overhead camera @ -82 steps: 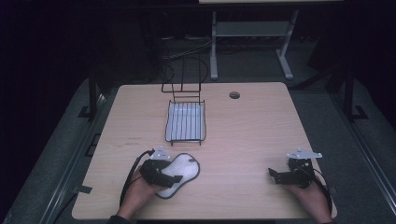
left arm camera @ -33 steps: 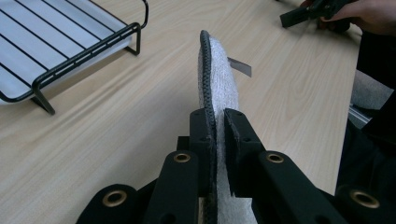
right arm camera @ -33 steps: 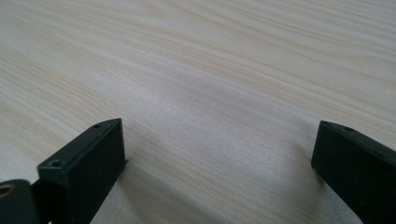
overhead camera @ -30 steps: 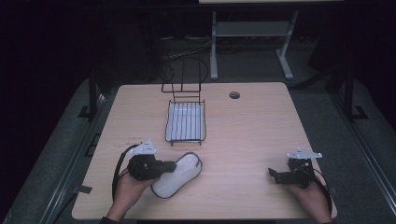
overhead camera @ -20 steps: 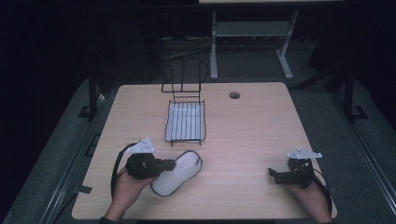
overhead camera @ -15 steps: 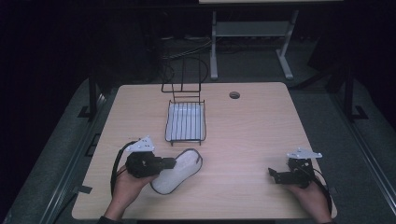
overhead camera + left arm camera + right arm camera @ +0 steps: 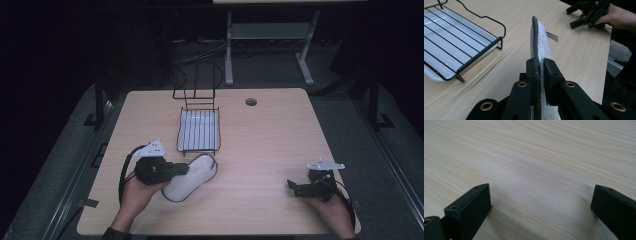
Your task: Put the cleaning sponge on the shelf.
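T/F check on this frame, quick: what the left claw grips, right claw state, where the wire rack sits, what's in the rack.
1. The left claw is shut on the rim of the white insole-shaped pad. True.
2. The right claw holds a tag. False: its jaws stand wide apart over bare wood of the table, nothing between them.
3. The wire rack with its white tray sits on the table beyond the pad. True.
4. The pad lies inside the wire rack. False: it is outside the rack, on the near side, held on edge.
5. The right claw rests near the table's left edge. False: it is near the right edge in the high view.
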Action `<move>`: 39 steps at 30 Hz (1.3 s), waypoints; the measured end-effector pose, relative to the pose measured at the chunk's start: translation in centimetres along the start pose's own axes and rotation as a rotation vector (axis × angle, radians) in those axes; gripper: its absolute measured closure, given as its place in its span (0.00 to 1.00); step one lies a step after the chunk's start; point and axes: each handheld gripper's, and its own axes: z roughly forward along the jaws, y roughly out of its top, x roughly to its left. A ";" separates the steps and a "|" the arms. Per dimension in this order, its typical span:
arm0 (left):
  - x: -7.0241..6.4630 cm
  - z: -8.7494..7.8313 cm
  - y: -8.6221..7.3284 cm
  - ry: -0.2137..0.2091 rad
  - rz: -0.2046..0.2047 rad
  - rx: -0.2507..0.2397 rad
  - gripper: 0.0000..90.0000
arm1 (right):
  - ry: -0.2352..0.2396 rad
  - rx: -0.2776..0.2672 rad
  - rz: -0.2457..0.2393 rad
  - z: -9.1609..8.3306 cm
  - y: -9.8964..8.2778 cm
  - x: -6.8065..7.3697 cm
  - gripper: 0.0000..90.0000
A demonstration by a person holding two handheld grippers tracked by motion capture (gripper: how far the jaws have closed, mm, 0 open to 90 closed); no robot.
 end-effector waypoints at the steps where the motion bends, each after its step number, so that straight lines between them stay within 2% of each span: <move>1: 0.1 0.0 0.2 0.001 0.004 0.000 0.92 | 0.000 0.000 0.000 0.0 0.0 0.0 0.03; 14: 1.5 -0.3 1.5 0.014 -0.006 -0.027 0.93 | 0.000 0.000 0.000 0.0 0.0 0.0 0.03; 29: 4.4 -0.2 3.5 0.045 -0.012 -0.053 0.93 | 0.001 0.000 0.001 0.0 0.0 0.0 0.03; 39: 6.3 0.2 4.5 0.038 -0.022 -0.065 0.93 | 0.000 0.000 0.000 0.0 0.0 0.0 0.03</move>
